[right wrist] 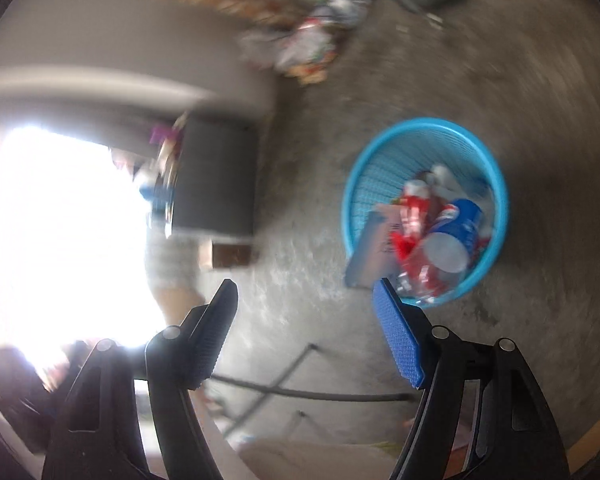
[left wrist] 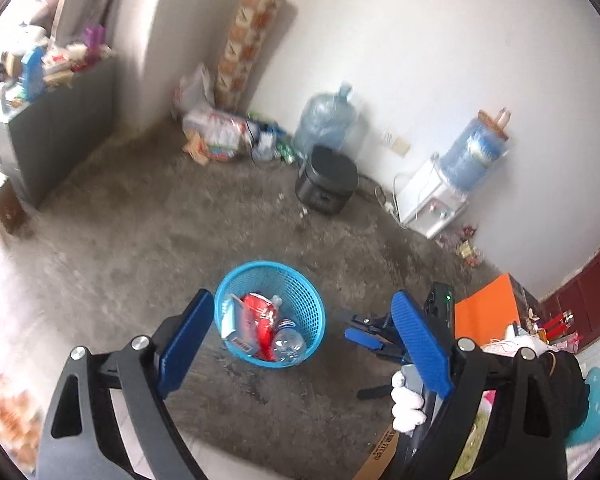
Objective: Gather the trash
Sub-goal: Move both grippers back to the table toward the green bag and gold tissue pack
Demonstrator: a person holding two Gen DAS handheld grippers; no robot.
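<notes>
A blue mesh waste basket stands on the concrete floor, holding red wrappers, a clear plastic bottle and a small carton. It also shows in the blurred right wrist view, with a blue and white cup on top. My left gripper is open and empty, above and in front of the basket. My right gripper is open and empty, left of the basket. It also appears in the left wrist view, held by a white-gloved hand.
A pile of bags and wrappers lies in the far corner. A black rice cooker, a water jug and a water dispenser stand along the wall. A grey cabinet stands left. An orange box sits right.
</notes>
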